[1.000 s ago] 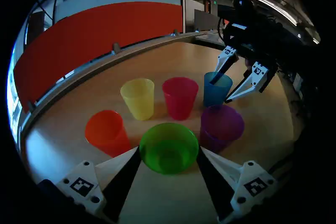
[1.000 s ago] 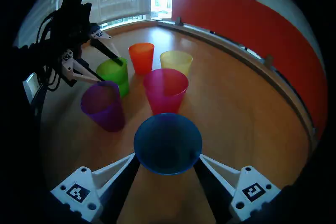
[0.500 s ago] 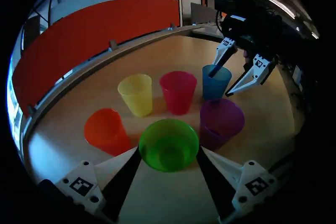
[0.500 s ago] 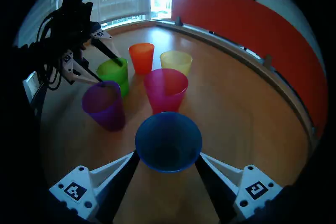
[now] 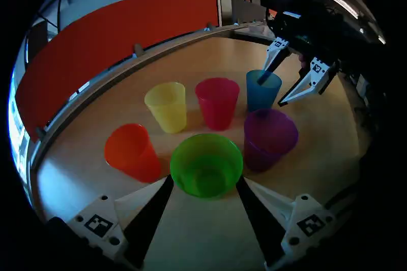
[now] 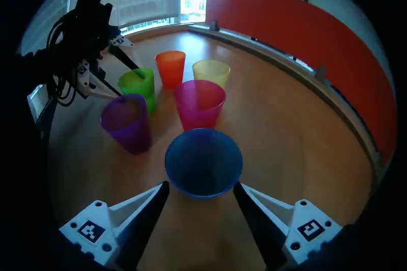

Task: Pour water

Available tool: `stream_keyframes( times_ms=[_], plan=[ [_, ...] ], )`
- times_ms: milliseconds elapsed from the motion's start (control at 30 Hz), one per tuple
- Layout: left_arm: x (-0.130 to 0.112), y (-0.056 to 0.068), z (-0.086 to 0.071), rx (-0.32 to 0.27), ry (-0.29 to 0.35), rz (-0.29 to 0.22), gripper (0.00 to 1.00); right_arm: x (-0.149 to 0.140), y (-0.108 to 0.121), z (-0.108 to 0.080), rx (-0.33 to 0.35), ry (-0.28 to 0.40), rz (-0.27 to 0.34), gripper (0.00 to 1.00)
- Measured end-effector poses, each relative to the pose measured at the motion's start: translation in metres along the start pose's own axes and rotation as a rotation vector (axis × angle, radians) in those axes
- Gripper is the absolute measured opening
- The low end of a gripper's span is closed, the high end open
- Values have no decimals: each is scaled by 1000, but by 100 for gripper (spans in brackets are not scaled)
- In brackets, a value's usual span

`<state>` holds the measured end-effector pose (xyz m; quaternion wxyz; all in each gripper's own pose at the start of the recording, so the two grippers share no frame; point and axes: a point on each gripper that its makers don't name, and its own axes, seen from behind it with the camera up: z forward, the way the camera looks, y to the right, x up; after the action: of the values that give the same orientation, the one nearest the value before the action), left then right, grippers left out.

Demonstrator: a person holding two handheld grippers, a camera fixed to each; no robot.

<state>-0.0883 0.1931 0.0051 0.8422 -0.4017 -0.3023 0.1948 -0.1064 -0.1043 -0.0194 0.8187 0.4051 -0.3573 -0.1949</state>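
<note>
We count six cups upright over the table (image 5: 213,62), one of each colour. Taking the red cup (image 5: 217,100) as centre in the left gripper view, the yellow cup (image 5: 166,106) and blue cup (image 6: 203,161) stand just beside it on either flank, the orange cup (image 5: 129,151) lies beyond the yellow, and the purple cup (image 5: 268,136) and green cup (image 5: 206,167) sit nearer us. We count two tongs: the left tongs (image 5: 203,179) are clenched on the green cup, and the right tongs (image 6: 200,184) grip the blue cup beside the red one.
</note>
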Motion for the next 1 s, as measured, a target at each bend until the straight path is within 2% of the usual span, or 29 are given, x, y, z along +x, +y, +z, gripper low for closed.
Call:
stream_keyframes(
  times_ms=[300,600,700,1000],
  plan=[
    [-10,-2,-12,25,-1,-6,91,-11,-1,-12,-23,-1,14,98],
    [-16,-1,-30,67,27,-27,91,-20,-5,-26,-65,18,49,98],
    [-18,-4,-37,91,35,-32,91,-22,-8,-31,-80,26,66,98],
    [-17,-17,-63,175,101,-74,91,-28,2,-48,-178,60,140,98]
  ],
)
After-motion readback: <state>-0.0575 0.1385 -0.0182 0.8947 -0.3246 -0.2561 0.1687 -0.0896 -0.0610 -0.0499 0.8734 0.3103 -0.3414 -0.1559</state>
